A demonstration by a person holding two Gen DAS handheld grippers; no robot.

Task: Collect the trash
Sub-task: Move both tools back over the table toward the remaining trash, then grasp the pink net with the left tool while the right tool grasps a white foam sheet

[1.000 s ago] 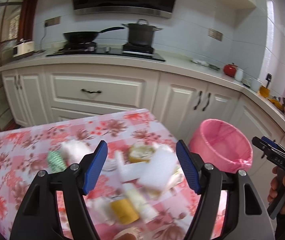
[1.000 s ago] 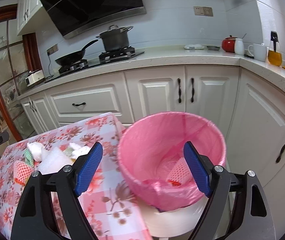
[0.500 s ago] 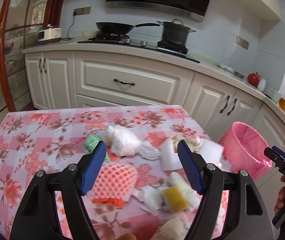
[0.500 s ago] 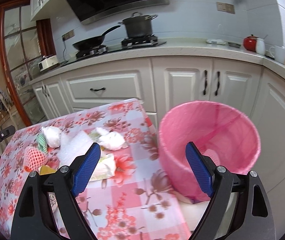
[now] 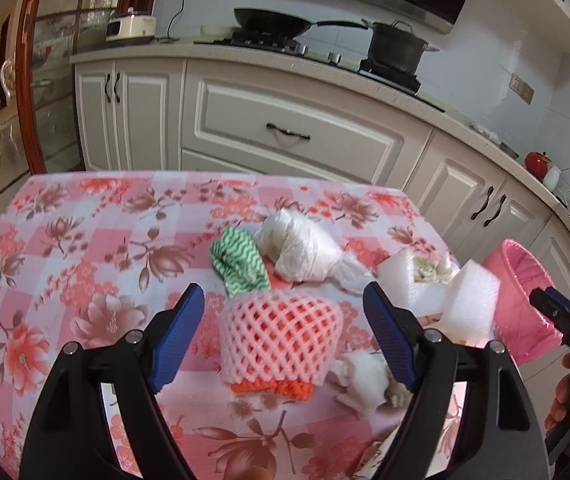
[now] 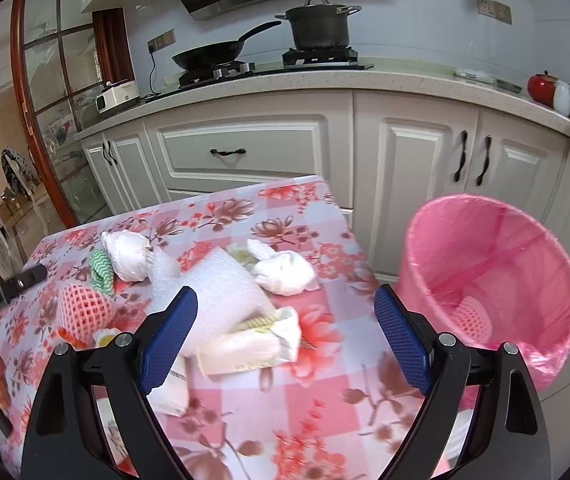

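Left wrist shows my left gripper (image 5: 283, 336) spread wide around the foam fruit net (image 5: 281, 342), light and squashy, best pinched mid-body.

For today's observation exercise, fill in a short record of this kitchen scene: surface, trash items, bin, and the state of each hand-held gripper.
surface: table with pink floral cloth
trash on table: pink foam fruit net, green-white cloth, white plastic bundle, white foam sheet
bin: pink-lined bin beside the table, a foam net already inside
left hand-held gripper: open, jaws either side of the pink foam fruit net
right hand-held gripper: open, holding nothing
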